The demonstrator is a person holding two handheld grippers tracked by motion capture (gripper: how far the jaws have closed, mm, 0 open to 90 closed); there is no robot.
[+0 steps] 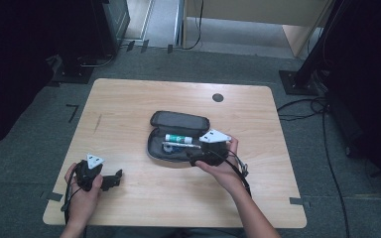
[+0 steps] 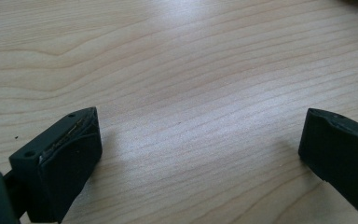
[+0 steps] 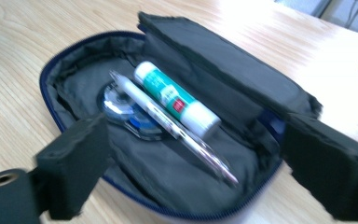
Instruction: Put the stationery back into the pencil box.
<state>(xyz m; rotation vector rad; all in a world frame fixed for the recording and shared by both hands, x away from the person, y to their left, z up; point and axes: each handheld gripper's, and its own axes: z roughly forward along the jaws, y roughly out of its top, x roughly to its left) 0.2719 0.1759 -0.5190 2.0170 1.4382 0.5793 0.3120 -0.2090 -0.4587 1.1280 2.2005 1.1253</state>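
I've got the right claw [image 1: 194,157] at the near right rim of the open pencil case [image 1: 155,145], its jaws spread wide with nothing between them; from the right gripper view they stand either side of the case's mouth, clear of the fabric. The case sits about mid-surface, lid flap [image 3: 223,60] folded back on the far side, zip edge [image 3: 135,198] running round the near rim. Inside I see a glue stick [image 3: 177,99] with a green label lying against the back wall, a clear pen [image 3: 172,126] just beside it and touching, and under the pen's end a round thing, maybe a tape roll [image 3: 121,109], though the blur there leaves me unsure.

My left claw [image 1: 113,179] rests low at the near left of the surface [image 1: 129,99], well apart from the case, jaws wide over bare wood [image 2: 191,93], holding nothing.

Plenty of open room: wide bare wood left of the case, a broad strip behind it up to the far edge, and a dark round hole [image 1: 218,97] near the far right. The near edge runs close under both hands.
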